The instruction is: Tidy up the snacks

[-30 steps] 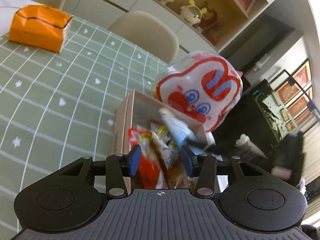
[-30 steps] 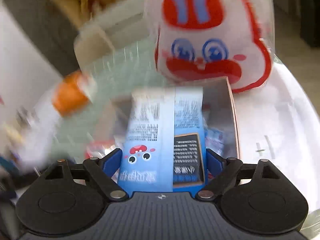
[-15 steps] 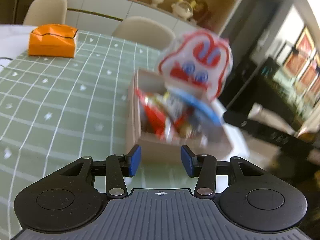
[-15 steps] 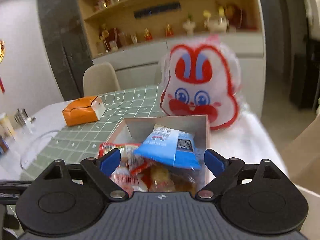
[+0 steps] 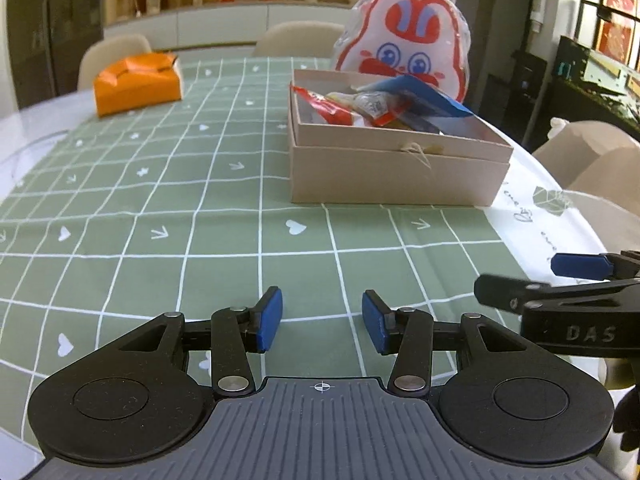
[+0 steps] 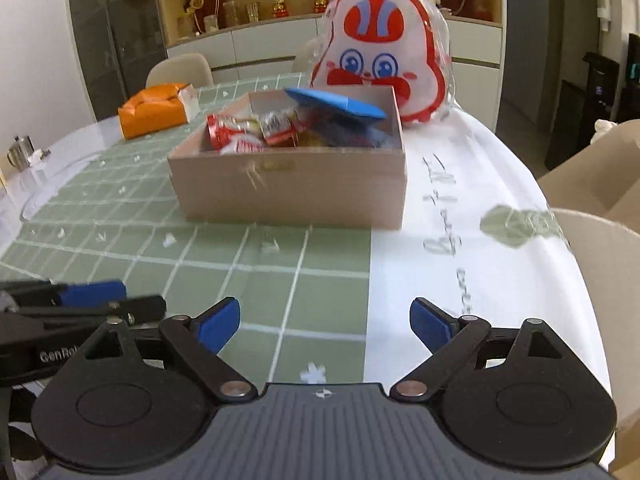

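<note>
- Looking close to done: open beige cardboard box [image 5: 400,168] on the green grid-pattern tablecloth [image 5: 168,208] holds the snacks, with red wrapped packets [image 6: 236,134] and a blue flat pouch [image 6: 340,106] lying on top.
- No loose snacks visible on the cloth.
- Left gripper [image 5: 322,320]: jaws partly apart, nothing between them, well short of the box.
- Right gripper [image 6: 324,320]: jaws wide, empty.
- Left to do, my guess: rabbit-face white-and-red plastic bag [image 6: 384,68] behind the box; orange folded paper box [image 5: 136,82] stands well apart.
</note>
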